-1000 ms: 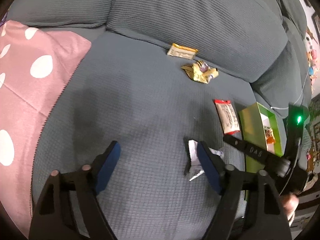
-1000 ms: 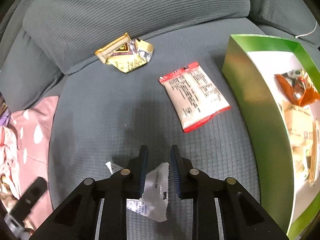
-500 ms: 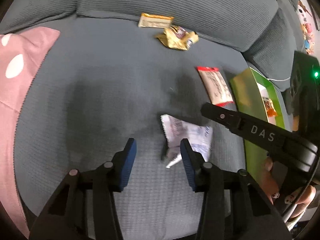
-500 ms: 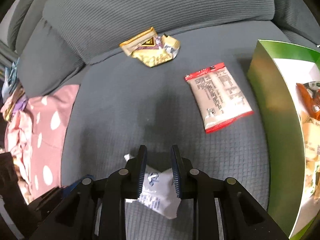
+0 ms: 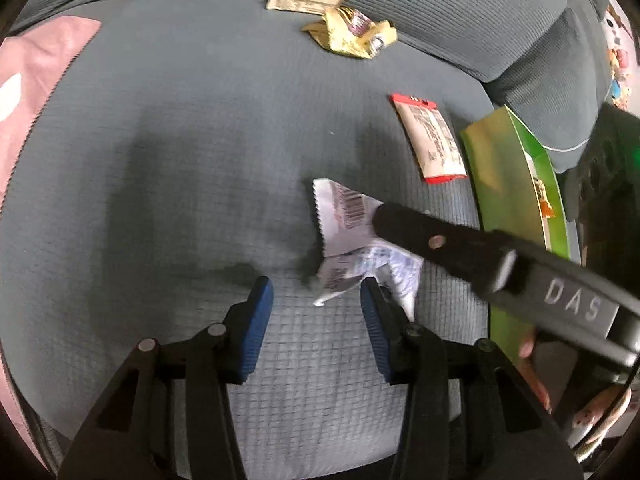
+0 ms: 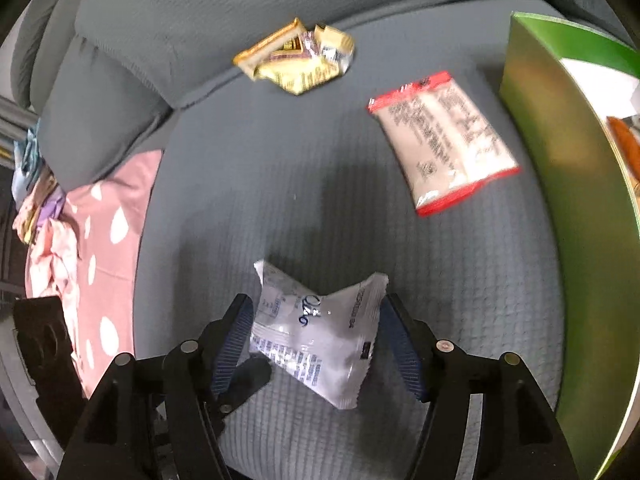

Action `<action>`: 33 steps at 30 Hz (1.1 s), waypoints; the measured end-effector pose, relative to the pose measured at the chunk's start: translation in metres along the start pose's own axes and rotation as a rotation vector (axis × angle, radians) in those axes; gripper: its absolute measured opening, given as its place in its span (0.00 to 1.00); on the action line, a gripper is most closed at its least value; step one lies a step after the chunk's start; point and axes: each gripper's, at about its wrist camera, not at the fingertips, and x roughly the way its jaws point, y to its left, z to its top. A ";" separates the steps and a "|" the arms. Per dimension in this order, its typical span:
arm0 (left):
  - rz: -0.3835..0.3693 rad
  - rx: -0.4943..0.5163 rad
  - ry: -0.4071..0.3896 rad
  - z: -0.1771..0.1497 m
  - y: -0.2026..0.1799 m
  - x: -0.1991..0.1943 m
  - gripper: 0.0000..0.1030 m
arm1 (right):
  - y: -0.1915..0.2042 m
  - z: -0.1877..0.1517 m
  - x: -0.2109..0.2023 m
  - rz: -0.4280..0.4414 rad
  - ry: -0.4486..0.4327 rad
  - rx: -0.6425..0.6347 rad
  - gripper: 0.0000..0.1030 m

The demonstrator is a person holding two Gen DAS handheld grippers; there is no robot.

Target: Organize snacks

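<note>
A crumpled white snack packet (image 6: pixel 316 332) lies on the grey sofa seat (image 6: pixel 248 184). My right gripper (image 6: pixel 316 328) straddles it; its jaws are opening, and the blue pads stand at the packet's two edges without pinching it. In the left wrist view the same white packet (image 5: pixel 348 224) sits just ahead of my left gripper (image 5: pixel 316 304), which is narrowly open, with only a packet corner near its right finger. One black finger (image 5: pixel 440 240) of the right gripper crosses over the packet there.
A red-edged packet (image 6: pixel 444 140) lies beyond, and yellow wrappers (image 6: pixel 296 60) rest against the backrest. A green box (image 6: pixel 568 184) holding snacks stands on the right. A pink dotted cloth (image 6: pixel 100 240) covers the left. A person's hand (image 5: pixel 532 364) holds the right gripper.
The right jaws, which were pinched on the white packet, have spread apart. The left gripper has narrowed and come down and rightward up to the packet.
</note>
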 end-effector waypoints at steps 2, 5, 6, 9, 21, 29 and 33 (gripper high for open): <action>-0.013 0.012 0.016 -0.001 -0.006 0.007 0.43 | 0.000 -0.003 0.003 0.013 0.004 0.010 0.65; -0.005 0.033 0.034 -0.001 -0.014 0.016 0.43 | 0.000 -0.003 0.009 0.020 0.005 0.017 0.65; -0.003 0.044 0.028 -0.001 -0.017 0.019 0.43 | -0.002 -0.003 0.012 0.033 0.018 0.030 0.65; -0.031 0.070 0.014 0.001 -0.024 0.023 0.28 | -0.005 -0.001 0.017 0.047 0.019 0.039 0.65; -0.026 0.179 -0.214 -0.002 -0.057 -0.019 0.25 | 0.001 -0.002 -0.036 0.113 -0.203 -0.013 0.54; -0.001 0.393 -0.389 -0.011 -0.128 -0.063 0.25 | -0.010 -0.011 -0.113 0.109 -0.443 -0.073 0.54; -0.032 0.478 -0.392 -0.012 -0.167 -0.061 0.25 | -0.043 -0.017 -0.146 0.079 -0.537 -0.006 0.54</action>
